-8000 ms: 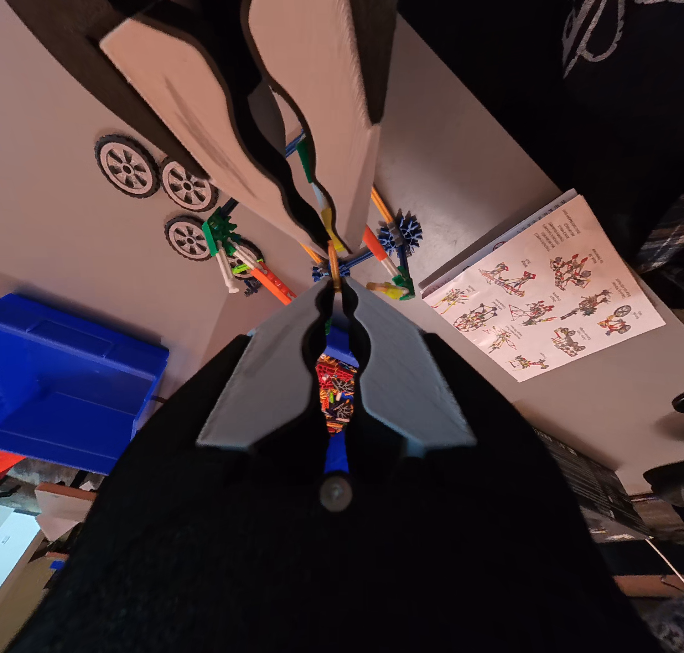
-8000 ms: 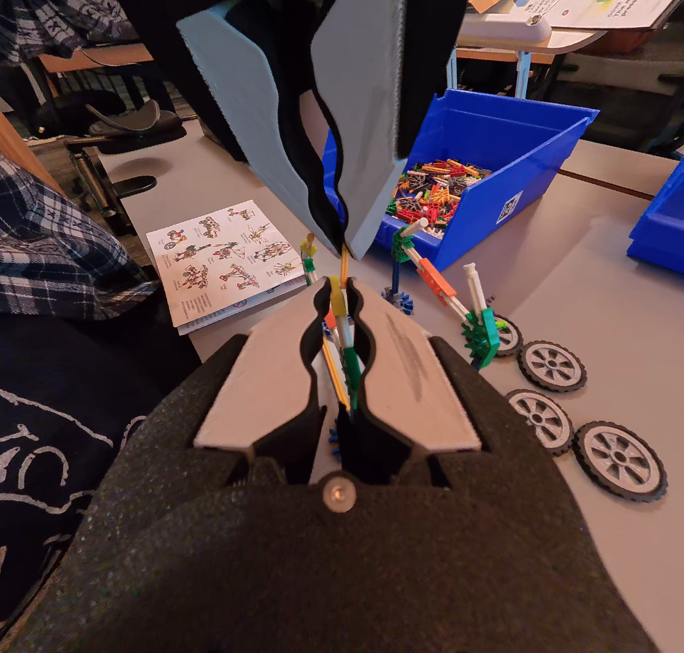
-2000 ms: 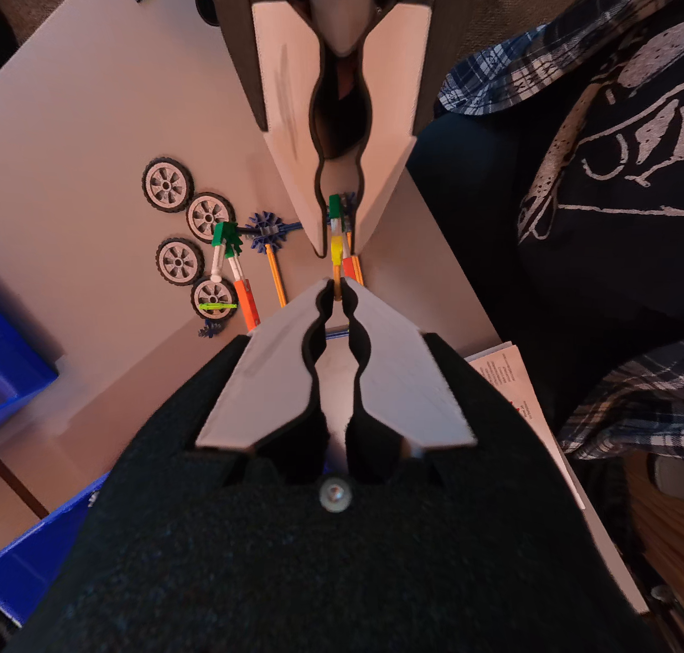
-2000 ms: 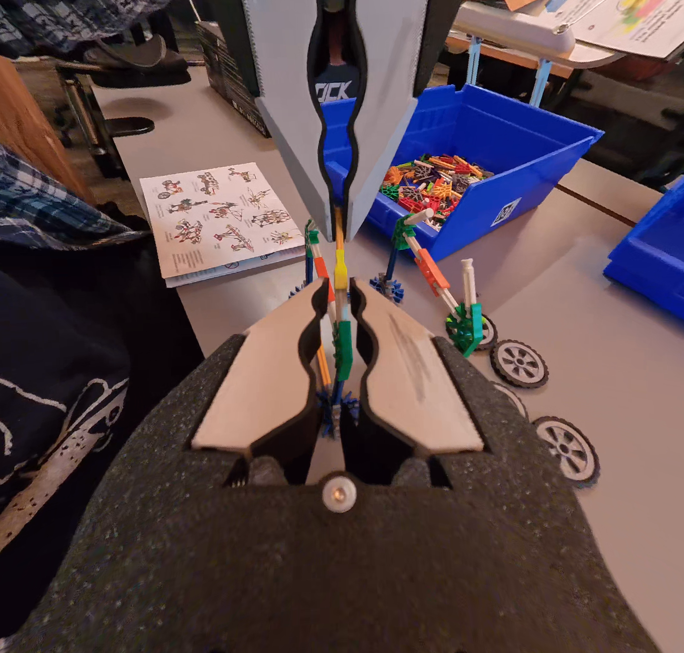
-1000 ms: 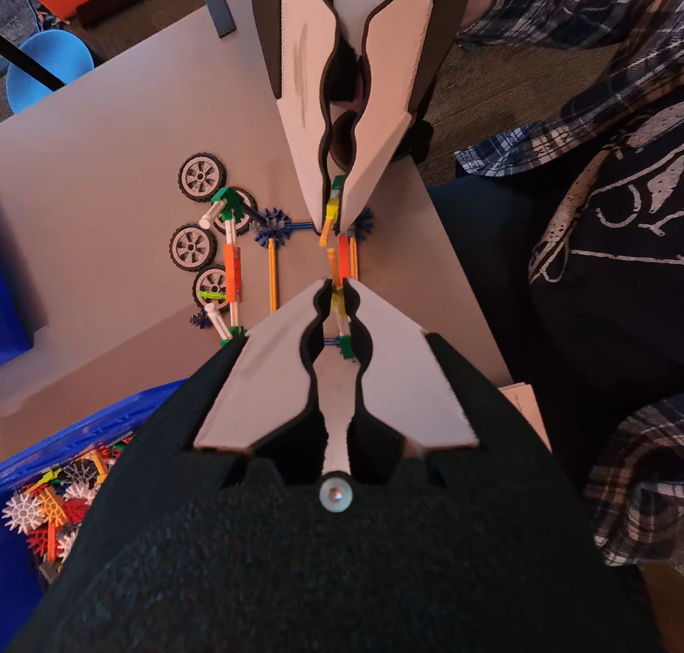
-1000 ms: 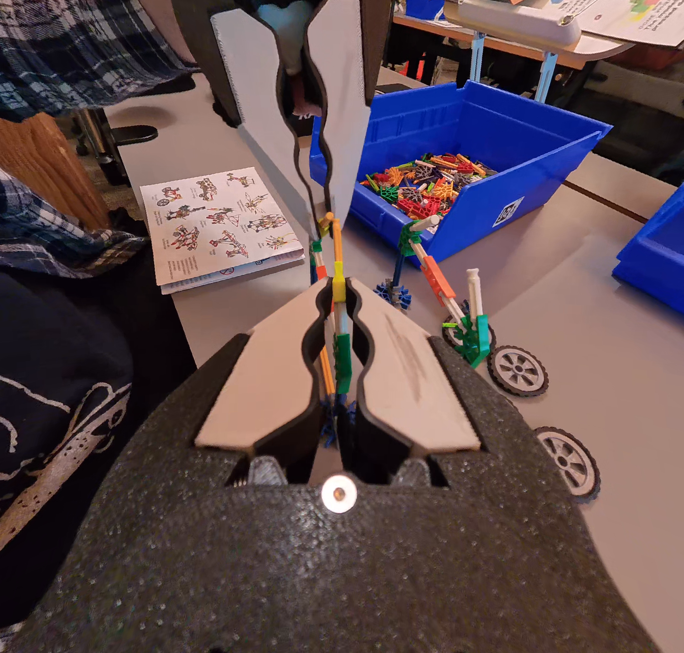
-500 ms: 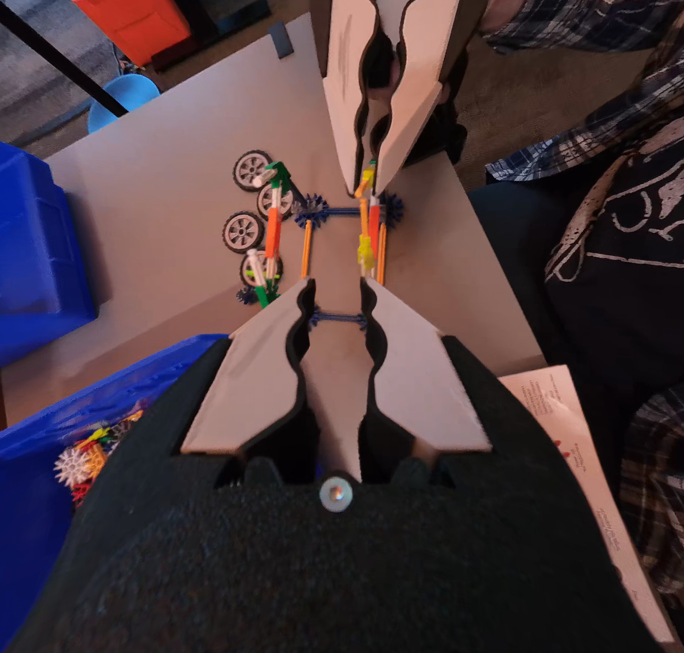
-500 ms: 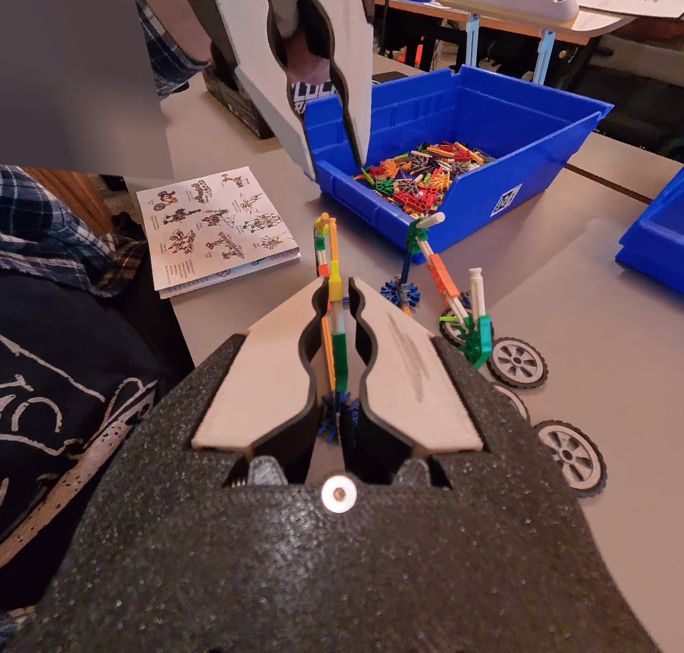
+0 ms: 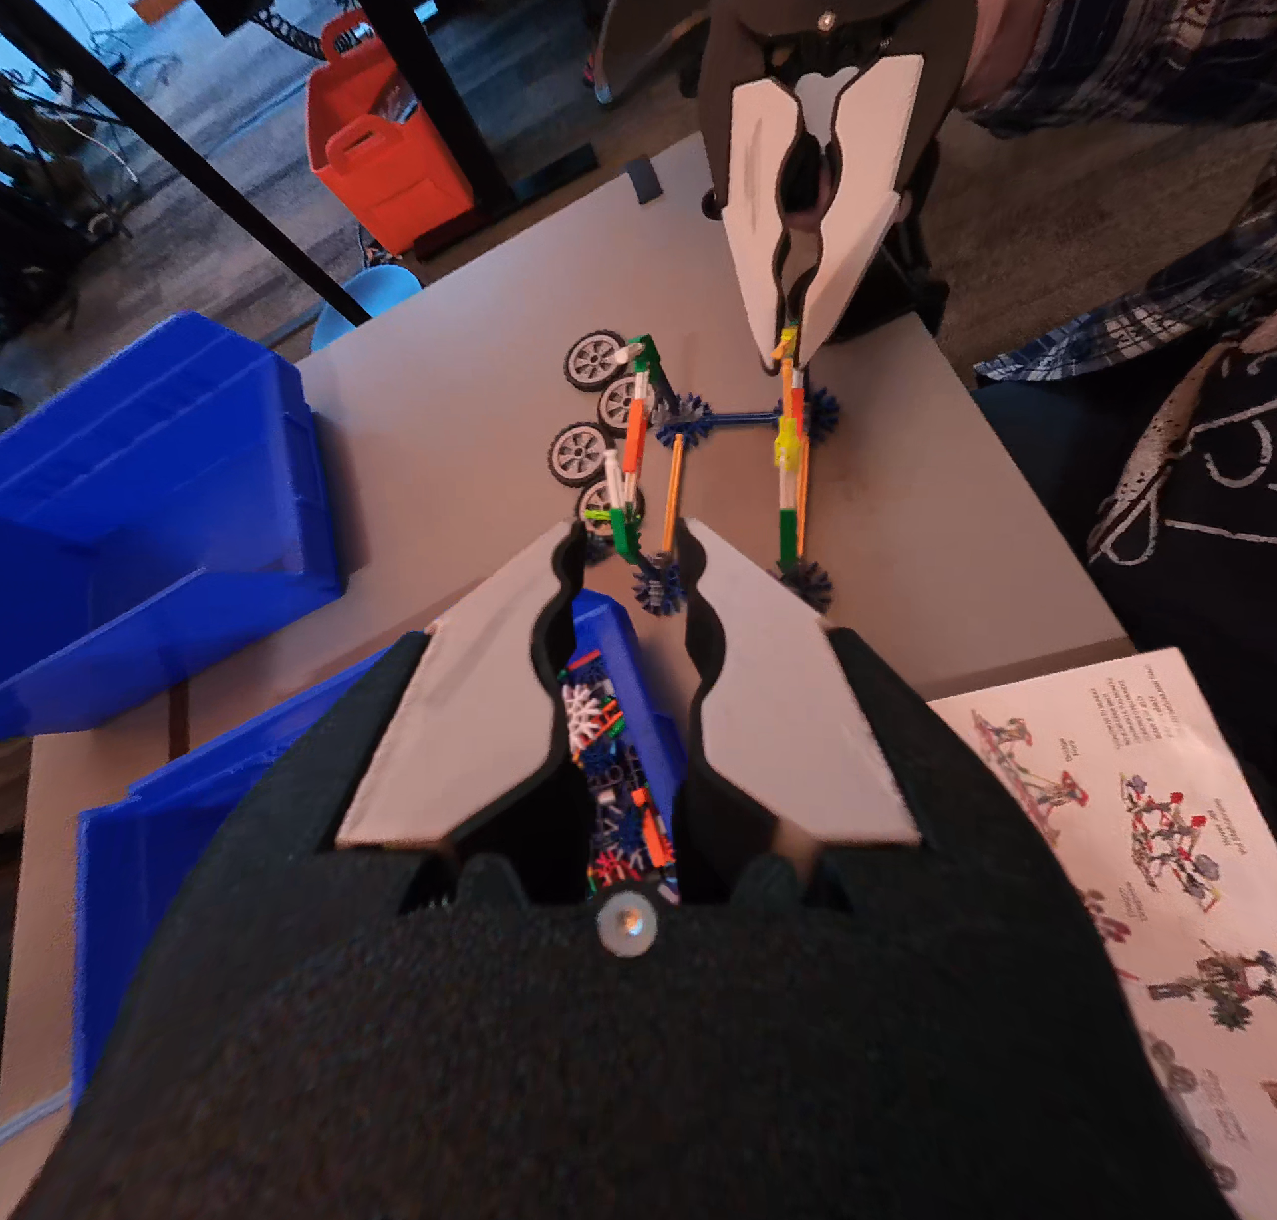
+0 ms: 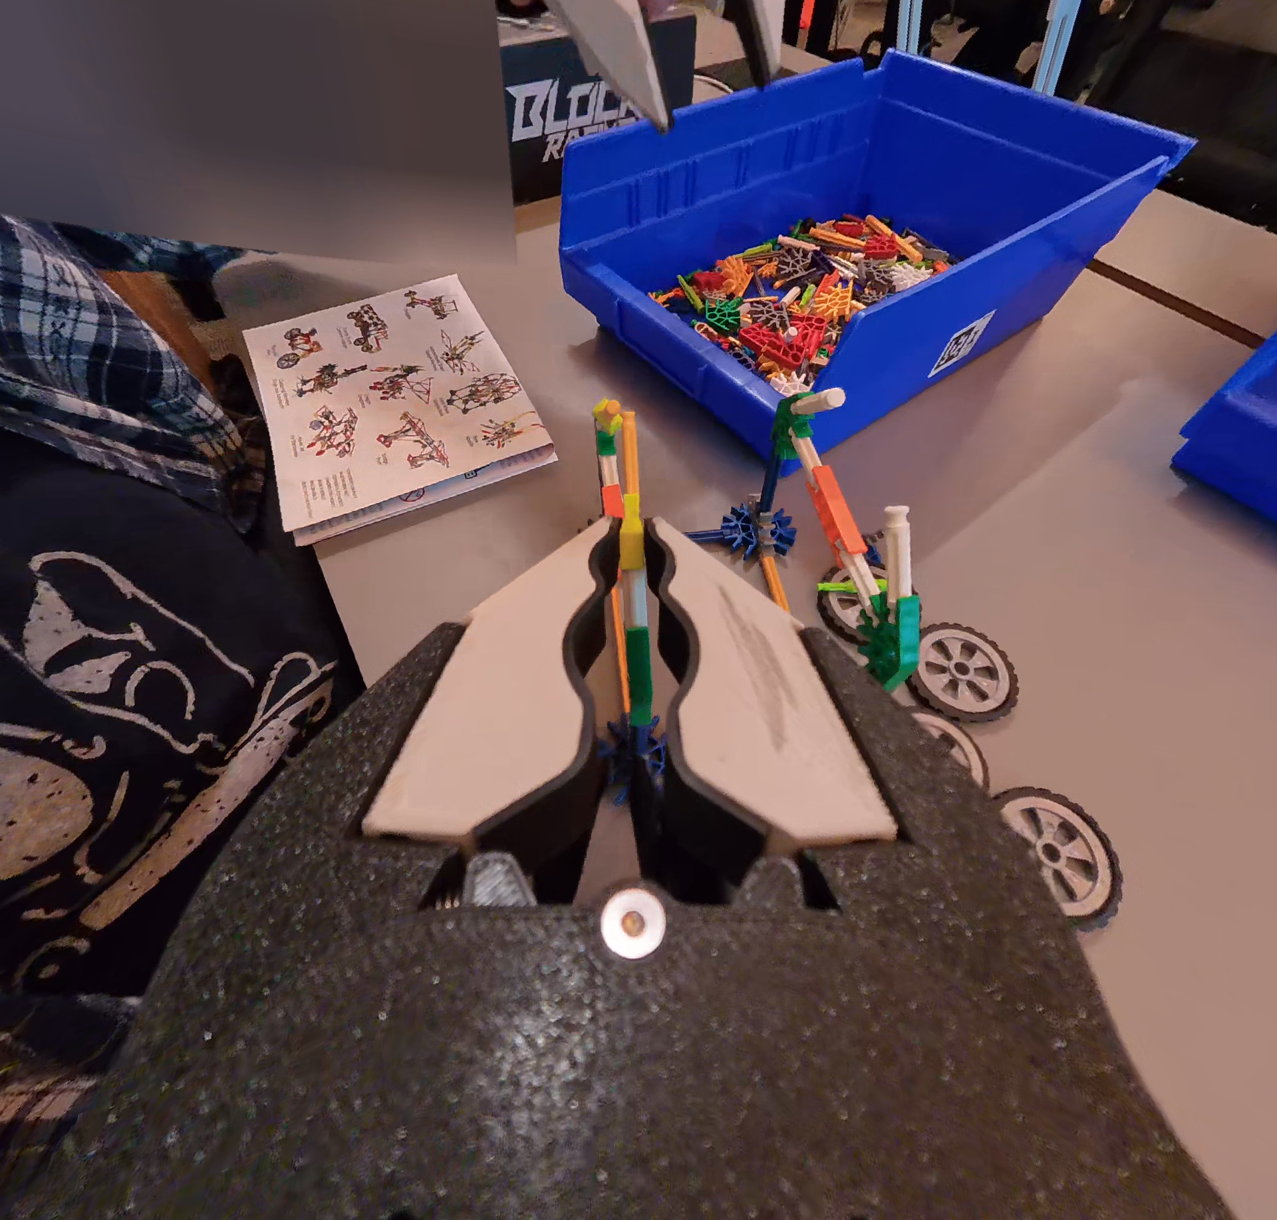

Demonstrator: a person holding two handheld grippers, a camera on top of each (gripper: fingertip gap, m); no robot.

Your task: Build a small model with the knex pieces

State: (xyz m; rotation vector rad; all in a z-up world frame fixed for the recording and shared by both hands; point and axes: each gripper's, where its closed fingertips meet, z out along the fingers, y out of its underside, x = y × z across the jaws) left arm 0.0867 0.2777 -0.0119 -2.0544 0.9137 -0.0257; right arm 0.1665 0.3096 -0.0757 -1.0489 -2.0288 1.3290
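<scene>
A rod-and-connector frame [image 9: 725,418] with blue spiky connectors and orange rods lies on the grey table [image 9: 484,330]. My right gripper [image 10: 630,529] is shut on the frame's upright strut of yellow, white and green pieces [image 10: 634,623]. It also shows in the left wrist view [image 9: 788,352], pinching that strut's end. My left gripper [image 9: 629,530] is open and empty, above the near corner of a blue bin [image 9: 625,634] of loose pieces. In the right wrist view its fingertips [image 10: 656,112] hang apart over the bin's far wall [image 10: 691,178].
Several grey wheels [image 9: 593,364] lie beside the frame's other strut [image 10: 833,509]. A picture booklet [image 10: 394,392] lies at the table edge near a person's dark shirt. A second blue bin [image 9: 138,496] stands to the side. An orange container [image 9: 373,143] is on the floor. One gripper's finger ends stand about 11 cm off the other's.
My left gripper has let go of the strut, opened, and pulled back and up over the blue bin. My right gripper stays shut on the strut; the frame now rests flatter on the table.
</scene>
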